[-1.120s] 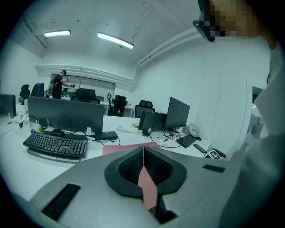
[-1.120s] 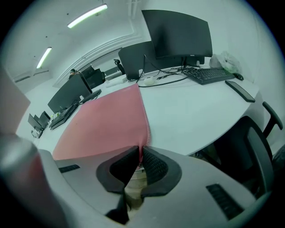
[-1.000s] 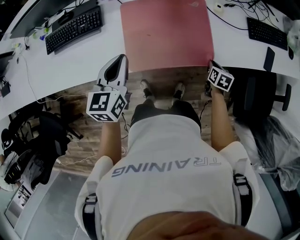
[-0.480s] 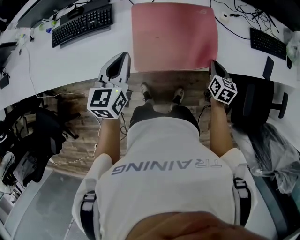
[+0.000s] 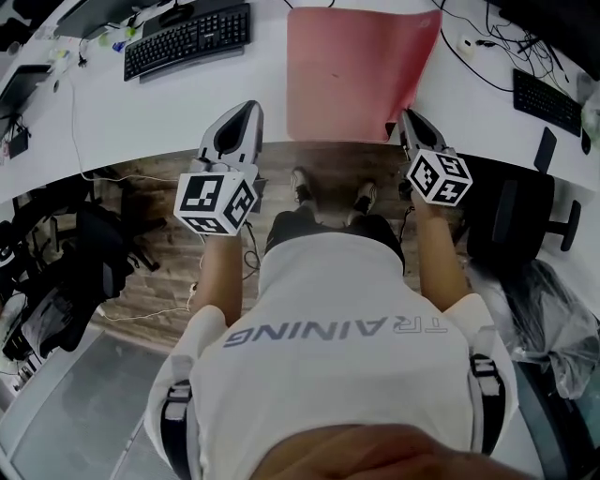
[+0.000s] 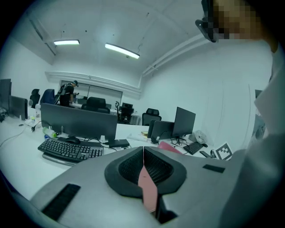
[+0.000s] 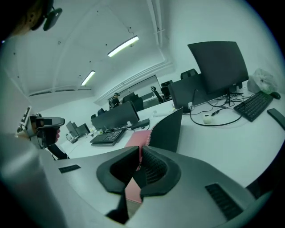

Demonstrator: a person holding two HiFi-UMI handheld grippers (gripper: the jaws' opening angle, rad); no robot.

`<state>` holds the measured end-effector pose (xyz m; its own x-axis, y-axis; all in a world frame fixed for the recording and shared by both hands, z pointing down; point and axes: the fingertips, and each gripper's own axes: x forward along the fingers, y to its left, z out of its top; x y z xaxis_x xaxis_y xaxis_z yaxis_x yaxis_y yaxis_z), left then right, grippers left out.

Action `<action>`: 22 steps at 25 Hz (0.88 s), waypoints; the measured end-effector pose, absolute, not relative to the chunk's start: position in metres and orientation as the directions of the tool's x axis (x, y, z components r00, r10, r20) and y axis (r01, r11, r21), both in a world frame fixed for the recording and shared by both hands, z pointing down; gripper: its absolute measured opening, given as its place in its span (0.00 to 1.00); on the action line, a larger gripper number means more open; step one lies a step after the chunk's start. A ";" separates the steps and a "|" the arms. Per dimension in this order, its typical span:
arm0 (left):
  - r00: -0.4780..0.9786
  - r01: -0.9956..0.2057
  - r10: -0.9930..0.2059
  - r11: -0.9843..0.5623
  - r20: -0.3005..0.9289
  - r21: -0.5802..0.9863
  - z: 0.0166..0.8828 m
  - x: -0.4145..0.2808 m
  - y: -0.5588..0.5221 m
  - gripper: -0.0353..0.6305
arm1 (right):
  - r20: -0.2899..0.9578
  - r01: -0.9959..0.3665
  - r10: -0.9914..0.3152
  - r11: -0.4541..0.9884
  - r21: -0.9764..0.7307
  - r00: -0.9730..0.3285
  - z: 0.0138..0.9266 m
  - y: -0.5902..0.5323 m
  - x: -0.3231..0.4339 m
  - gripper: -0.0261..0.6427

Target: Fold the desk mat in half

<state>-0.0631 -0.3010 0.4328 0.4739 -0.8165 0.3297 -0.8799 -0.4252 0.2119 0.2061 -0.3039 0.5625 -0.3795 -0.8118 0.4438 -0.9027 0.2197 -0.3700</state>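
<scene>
Holds the near right corner of the desk mat (image 5: 352,75) off the bench (image 5: 169,112) in the clamped jaws of the right gripper (image 7: 139,156) to start the fold, left gripper (image 6: 143,153) closed on nothing.

**Open-plan office, white desks, strip lighting**

In the head view I see a long white desk (image 5: 141,112) curving across the top, with wood-plank floor (image 5: 159,272) under it. A black keyboard (image 5: 187,37) sits on the left, a second keyboard (image 5: 547,97) on the right, and loose cables (image 5: 483,21) lie near the second one. A black office chair (image 5: 525,211) stands at the desk's right edge. A grey floor panel (image 5: 84,412) shows lower left. The left gripper view shows rows of dark monitors (image 6: 78,122), more chairs (image 6: 152,116) behind them, a plain white wall (image 6: 222,98), and a white ceiling with two lit strip lights (image 6: 121,50).
</scene>
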 end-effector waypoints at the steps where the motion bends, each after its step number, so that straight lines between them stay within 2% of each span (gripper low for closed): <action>1: 0.468 -0.883 -0.820 -0.419 0.330 0.212 0.433 -0.066 -0.299 0.10 | 0.440 -0.895 -0.804 0.238 -0.377 -0.400 0.563 -0.304 0.198 0.10; 15: 0.367 -0.924 -0.872 -0.303 0.323 0.233 0.436 -0.123 -0.285 0.10 | 0.405 -0.812 -0.709 0.443 -0.381 -0.577 0.553 -0.316 0.112 0.10; 22: 0.340 -0.935 -0.881 -0.278 0.328 0.221 0.440 -0.142 -0.283 0.10 | 0.442 -0.781 -0.645 0.484 -0.395 -0.623 0.569 -0.323 0.068 0.10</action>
<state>-0.1425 -0.2833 0.4399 0.3401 -0.8814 0.3278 -0.9347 -0.2784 0.2211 0.0682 -0.3230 0.5687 -0.6231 -0.6453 0.4419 -0.7810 0.4839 -0.3947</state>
